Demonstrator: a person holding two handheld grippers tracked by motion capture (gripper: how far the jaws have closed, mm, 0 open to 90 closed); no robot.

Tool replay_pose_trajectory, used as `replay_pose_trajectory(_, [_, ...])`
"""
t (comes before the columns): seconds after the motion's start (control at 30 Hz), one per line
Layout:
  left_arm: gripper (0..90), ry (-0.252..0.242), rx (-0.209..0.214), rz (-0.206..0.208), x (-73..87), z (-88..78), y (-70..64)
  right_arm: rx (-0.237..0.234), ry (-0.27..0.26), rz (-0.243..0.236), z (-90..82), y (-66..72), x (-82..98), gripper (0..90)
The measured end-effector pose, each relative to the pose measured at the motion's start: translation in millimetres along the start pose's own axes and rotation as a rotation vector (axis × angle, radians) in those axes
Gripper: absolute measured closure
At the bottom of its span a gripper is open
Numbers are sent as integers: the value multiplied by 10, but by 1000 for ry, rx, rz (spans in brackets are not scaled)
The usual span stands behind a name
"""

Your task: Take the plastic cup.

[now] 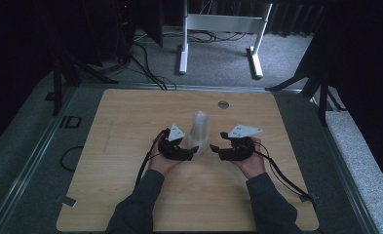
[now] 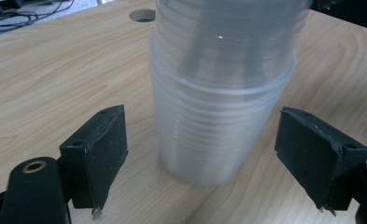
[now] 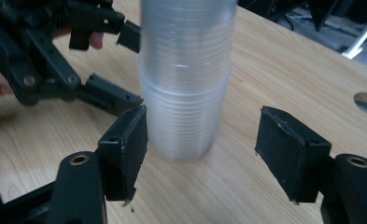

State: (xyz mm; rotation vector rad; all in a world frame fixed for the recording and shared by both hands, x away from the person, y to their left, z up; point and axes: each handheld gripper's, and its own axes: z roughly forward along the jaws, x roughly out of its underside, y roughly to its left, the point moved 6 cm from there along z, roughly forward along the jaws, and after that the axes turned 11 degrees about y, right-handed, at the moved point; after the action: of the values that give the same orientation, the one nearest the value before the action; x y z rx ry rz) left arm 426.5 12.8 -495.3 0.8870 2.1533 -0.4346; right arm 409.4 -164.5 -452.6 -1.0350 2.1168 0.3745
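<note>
A tall stack of clear plastic cups stands mouth-down in the middle of the wooden table. My left gripper sits at the stack's lower left side, held in a hand. In the left gripper view the stack stands between the spread black pads without touching either. My right gripper is at the stack's lower right side. Its pads are apart, with the stack just ahead of the gap. The left gripper shows open beside the cups there.
A round hole is set in the tabletop behind the stack. Beyond the table's far edge stand a white desk frame and black cables on the carpet. Each gripper's cable trails back along the forearms.
</note>
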Motion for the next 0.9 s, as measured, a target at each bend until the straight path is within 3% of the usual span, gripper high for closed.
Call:
replay_pose_trajectory(0.13, [176,-14,16,-12,-38,31,-11,-28,-29,30,-39,-40,-59,335])
replay_pose_trajectory(0.43, [176,-50,46,-16,-96,23,-49,-27,-40,-3,-81,-26,-261,319])
replay_pose_trajectory(0.9, [227,-63,43,-22,-122,44,-55,-48,-64,-23,-58,19,-481,297])
